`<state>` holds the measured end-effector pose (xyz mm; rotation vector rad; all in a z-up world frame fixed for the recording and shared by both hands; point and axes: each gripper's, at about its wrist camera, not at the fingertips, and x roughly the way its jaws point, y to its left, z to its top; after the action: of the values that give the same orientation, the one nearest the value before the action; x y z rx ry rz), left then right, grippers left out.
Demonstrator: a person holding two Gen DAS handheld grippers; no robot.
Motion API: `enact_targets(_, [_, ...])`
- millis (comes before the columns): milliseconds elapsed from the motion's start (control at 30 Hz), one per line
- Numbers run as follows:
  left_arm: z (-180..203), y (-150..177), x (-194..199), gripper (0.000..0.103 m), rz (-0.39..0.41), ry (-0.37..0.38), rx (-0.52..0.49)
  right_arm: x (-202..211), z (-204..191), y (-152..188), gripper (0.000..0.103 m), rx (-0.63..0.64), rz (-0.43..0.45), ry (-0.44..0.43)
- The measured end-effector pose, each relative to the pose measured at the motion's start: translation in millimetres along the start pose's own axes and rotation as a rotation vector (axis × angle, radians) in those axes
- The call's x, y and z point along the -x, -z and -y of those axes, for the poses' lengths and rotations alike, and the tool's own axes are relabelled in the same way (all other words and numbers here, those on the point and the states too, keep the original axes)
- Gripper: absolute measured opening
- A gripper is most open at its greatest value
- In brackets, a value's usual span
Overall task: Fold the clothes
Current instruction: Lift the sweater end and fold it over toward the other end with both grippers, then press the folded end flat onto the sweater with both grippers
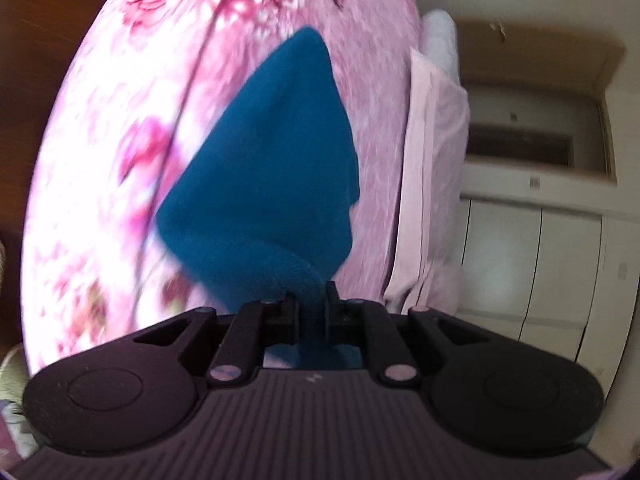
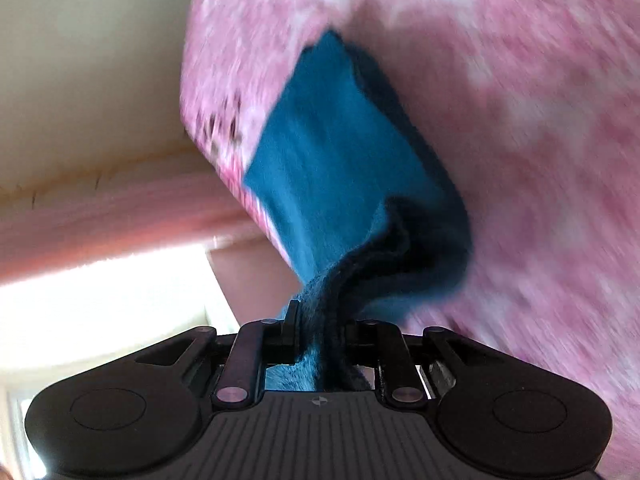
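Teal garment (image 1: 260, 168), unlabelled, in both claws' grip

Floral pink bed (image 1: 120, 160), cream cabinets (image 1: 540, 248)

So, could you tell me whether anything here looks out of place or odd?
Nothing stands out. The left gripper and right gripper each pinch the teal garment, which hangs bunched over the pink floral bedspread. The pictures are blurred.

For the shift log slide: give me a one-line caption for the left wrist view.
Left gripper shut on a bunched edge of the teal garment, held over the pink floral bedspread.
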<state>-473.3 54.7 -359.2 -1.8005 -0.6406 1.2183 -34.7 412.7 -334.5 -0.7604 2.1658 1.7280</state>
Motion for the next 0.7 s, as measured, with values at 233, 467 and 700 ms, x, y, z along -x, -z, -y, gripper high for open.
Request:
enact_targets(233, [-26, -78, -54, 0.013, -0.013, -0.001, 0.222, -63, 9, -76, 0.026, -0.196, 0.150, 0.036])
enact_targets(467, [-34, -103, -47, 0.016, -0.059, 0.050, 0.270, -46, 11, -79, 0.089, -0.281, 0.398, -0.142])
enact_targets(700, [-30, -113, -5, 0.034, 0.123, 0.069, 0.246, -3, -41, -68, 0.091, 0.251, 0.529, 0.073])
